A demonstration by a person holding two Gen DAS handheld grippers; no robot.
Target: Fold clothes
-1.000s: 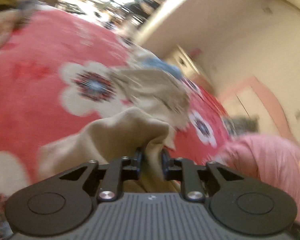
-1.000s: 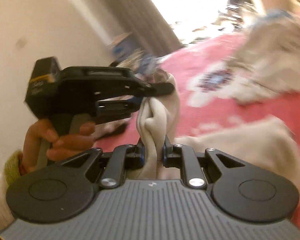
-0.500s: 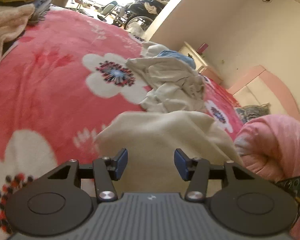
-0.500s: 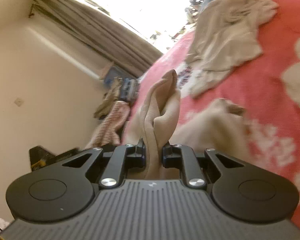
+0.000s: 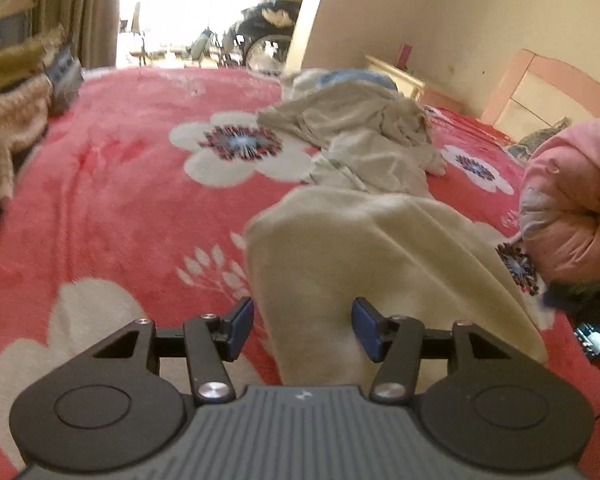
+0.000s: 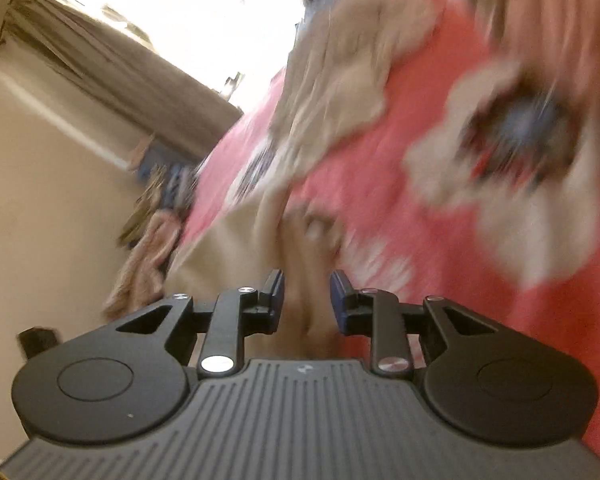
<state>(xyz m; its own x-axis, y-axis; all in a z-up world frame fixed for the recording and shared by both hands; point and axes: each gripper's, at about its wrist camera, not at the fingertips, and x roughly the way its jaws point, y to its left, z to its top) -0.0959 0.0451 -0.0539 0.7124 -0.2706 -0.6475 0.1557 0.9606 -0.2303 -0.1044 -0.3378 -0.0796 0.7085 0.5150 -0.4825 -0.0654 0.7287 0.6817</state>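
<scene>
Cloth, the beige garment (image 5: 364, 256), now lies flat on my red floral blanket (image 5: 112, 200). My left gripper (image 5: 303, 322) released it a second ago; my right gripper (image 6: 306, 294) has just been opening, fabric loose between unclenched pads.

My left gripper (image 5: 302, 326) over near end of beige garment (image 5: 374, 256), jaws just opened further, blue pads (image 5: 242, 326) apart, not pressing cloth; garment lies between them, flat on red floral blanket (image 5: 112, 200). Beyond beige garment: crumpled pale clothes pile (image 5: 364, 136), touching its far end, blue fabric at pile's far side. Right of garment: pink sleeve (image 5: 572, 200). Far left of garment, at blanket edge: knitted fabric (image 5: 8, 128). Behind pile: bright doorway, curtain (image 5: 80, 8).
</scene>
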